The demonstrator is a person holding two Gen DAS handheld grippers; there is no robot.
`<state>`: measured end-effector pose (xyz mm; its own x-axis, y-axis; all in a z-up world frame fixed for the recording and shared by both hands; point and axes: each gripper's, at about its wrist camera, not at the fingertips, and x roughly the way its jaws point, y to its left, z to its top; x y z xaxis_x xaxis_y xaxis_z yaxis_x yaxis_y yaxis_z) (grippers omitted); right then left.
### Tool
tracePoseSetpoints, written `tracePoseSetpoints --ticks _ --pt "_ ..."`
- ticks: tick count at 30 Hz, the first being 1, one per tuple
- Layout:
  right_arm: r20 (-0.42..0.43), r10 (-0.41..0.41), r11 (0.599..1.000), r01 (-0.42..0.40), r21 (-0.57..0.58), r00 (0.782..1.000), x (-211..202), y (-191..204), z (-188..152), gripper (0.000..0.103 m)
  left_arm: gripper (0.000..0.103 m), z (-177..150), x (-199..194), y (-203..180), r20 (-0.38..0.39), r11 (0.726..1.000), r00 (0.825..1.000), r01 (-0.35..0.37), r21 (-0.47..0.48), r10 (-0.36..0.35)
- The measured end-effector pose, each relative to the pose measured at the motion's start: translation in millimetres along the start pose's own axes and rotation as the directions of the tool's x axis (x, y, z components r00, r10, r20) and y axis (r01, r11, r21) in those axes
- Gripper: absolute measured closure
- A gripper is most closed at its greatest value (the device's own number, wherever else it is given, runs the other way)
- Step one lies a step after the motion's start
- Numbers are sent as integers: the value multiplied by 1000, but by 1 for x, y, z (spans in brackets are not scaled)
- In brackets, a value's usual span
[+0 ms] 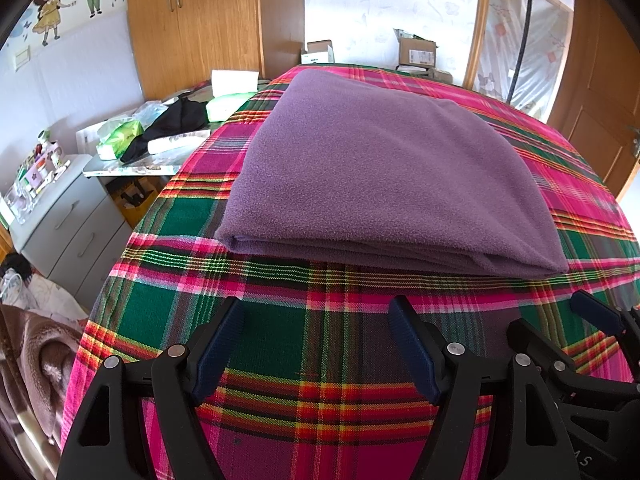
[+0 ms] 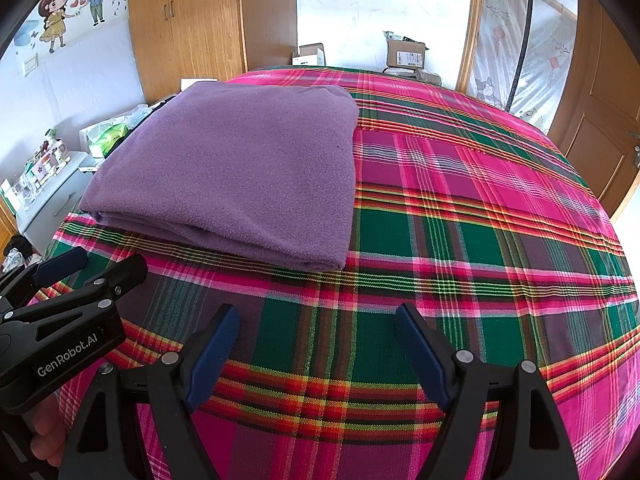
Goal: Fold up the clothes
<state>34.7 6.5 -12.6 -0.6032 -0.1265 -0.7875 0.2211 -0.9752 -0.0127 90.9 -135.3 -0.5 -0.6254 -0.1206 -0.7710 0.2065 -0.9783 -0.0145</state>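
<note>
A purple fleece garment (image 1: 384, 176) lies folded into a flat rectangle on the plaid bed cover (image 1: 304, 344), its layered fold edge facing me. My left gripper (image 1: 316, 308) hovers open just short of that edge, with nothing between its blue-padded fingers. In the right wrist view the same folded fleece (image 2: 236, 172) sits to the upper left. My right gripper (image 2: 316, 314) is open over bare plaid, to the right of the fleece. The left gripper (image 2: 100, 264) shows at the left edge of the right wrist view, and the right gripper's fingers (image 1: 592, 312) show at the left wrist view's right edge.
A grey drawer unit (image 1: 68, 216) and a cluttered side table (image 1: 152, 140) stand left of the bed. Wooden wardrobes (image 1: 192, 20) and cardboard boxes (image 1: 416, 54) are beyond it. A wooden door (image 1: 600, 92) is at the right. Bare plaid stretches right of the fleece.
</note>
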Motion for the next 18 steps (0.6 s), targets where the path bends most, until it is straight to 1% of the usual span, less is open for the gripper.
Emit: tracePoseSetpoints --ticks 18 --pt "0 0 1000 0 0 1000 0 0 0 23 27 -1 -1 -1 4 1000 1000 -1 -1 1"
